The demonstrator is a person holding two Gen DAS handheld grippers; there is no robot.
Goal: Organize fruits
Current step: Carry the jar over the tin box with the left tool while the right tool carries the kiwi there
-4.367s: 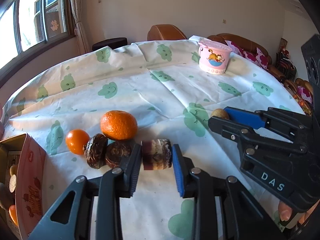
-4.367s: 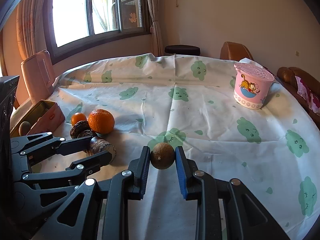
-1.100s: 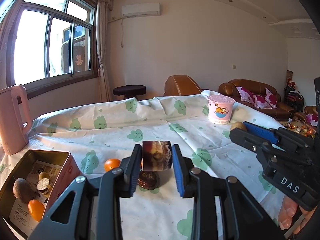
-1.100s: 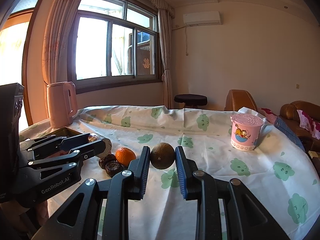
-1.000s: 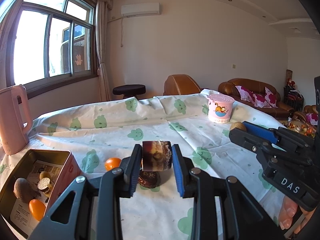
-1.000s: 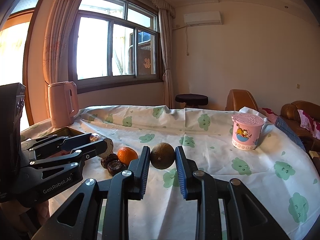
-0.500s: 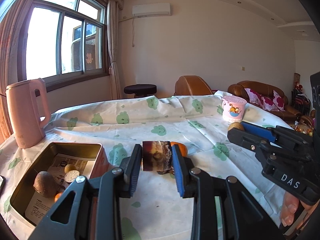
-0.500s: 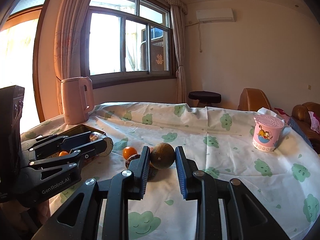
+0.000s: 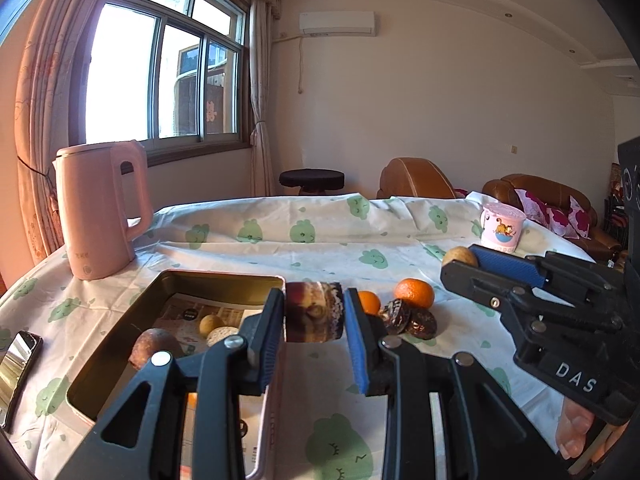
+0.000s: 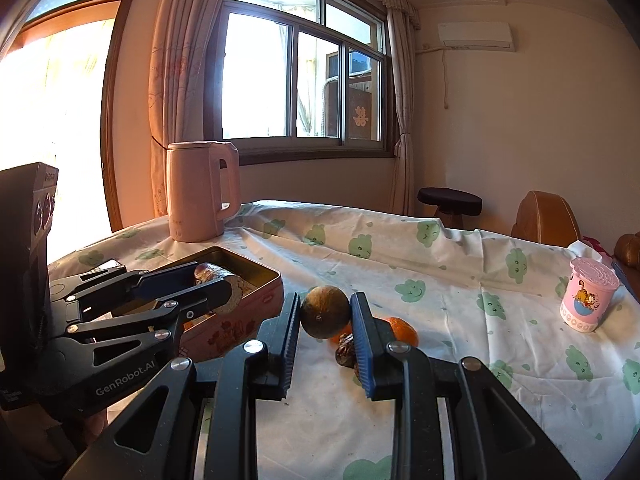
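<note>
The left tongs [image 9: 314, 316] are clamped on a dark, mottled fruit [image 9: 314, 312], held above the near right edge of the open metal tin [image 9: 224, 280]. The right tongs [image 10: 325, 316] are clamped on a round brown fruit [image 10: 325, 311], held just right of the tin and above the worktop [image 10: 460, 320], which wears a white cloth printed with green clouds. Inside the tin, on printed paper, lie a brown fruit [image 9: 154, 346], a small yellowish fruit [image 9: 211, 324] and a pale round piece [image 9: 222, 336]. On the cloth just right of the tin lie two oranges [image 9: 414, 293] and two dark wrinkled fruits [image 9: 408, 320], bunched together. A pink kettle [image 9: 98, 208] stands behind the tin to its left. A pink lidded cup [image 9: 502, 228] stands well apart from the tin, far to its right. A phone [image 9: 16, 364] lies left of the tin.
</note>
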